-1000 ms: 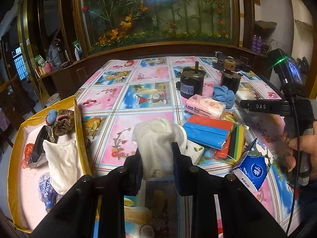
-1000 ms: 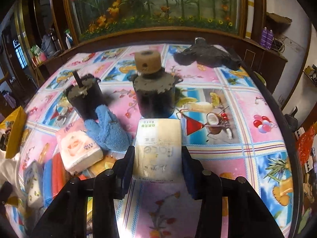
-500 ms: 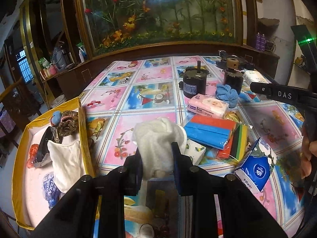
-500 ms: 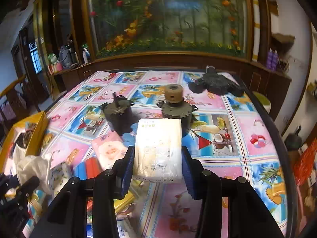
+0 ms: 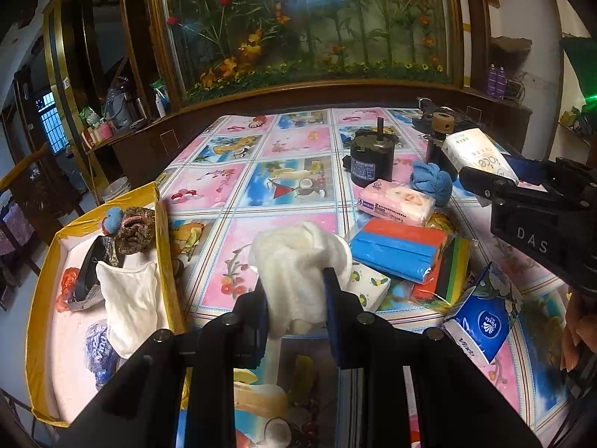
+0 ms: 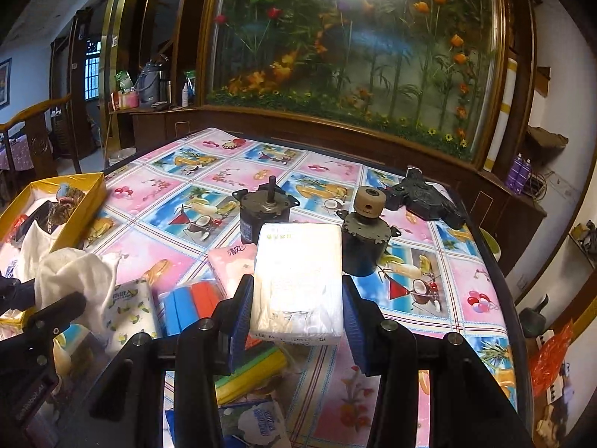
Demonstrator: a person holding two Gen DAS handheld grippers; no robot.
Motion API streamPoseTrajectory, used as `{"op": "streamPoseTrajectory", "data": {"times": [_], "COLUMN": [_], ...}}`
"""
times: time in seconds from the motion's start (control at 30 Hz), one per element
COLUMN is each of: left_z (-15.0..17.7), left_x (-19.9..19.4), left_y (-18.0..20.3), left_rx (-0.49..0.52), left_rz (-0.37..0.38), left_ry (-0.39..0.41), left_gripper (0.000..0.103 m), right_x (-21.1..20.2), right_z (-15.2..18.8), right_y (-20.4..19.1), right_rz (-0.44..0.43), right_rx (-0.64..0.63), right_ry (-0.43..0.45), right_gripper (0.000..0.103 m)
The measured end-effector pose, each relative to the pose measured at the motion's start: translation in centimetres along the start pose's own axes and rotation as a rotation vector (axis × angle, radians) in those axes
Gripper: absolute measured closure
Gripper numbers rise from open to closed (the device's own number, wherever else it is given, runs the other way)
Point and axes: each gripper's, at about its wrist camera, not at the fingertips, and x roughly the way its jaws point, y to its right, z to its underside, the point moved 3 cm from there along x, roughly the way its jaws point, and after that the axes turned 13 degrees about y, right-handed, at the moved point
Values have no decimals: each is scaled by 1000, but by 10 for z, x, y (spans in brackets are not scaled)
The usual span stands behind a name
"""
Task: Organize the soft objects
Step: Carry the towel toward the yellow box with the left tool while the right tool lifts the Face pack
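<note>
Each wrist camera sat close behind its own fingers, angled down across the patterned table (image 5: 238, 183) toward the flower-painted glass panel (image 6: 354, 52), the left from nearer the yellow box (image 5: 164, 246), both sharing the black motor (image 6: 263, 220) and sponge pack (image 5: 395, 252).

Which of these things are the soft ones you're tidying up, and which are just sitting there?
For the job: white cloth in the left gripper; white tissue pack in the right gripper; pink tissue pack; blue fluffy ball; blue tissue pack; yellow box.

Just lying about: two dark motors; black part.
</note>
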Motion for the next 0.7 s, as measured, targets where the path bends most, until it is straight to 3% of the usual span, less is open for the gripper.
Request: {"op": "streamPoseTrajectory", "data": {"times": [0.6, 0.7], "left_z": [-2, -3], "left_x": [-6, -9], "left_y": [-3, -7], "left_rx": [-3, -15], "left_rz": [-11, -16], "left_ry": [8, 13], "left_gripper": [78, 78], "right_x": [-7, -9], "right_z": [-2, -3], "right_y": [-7, -9], "right_rz": [-12, -55], "right_rx": [-20, 5], "right_ry": [24, 30], "right_gripper": [55, 55]}}
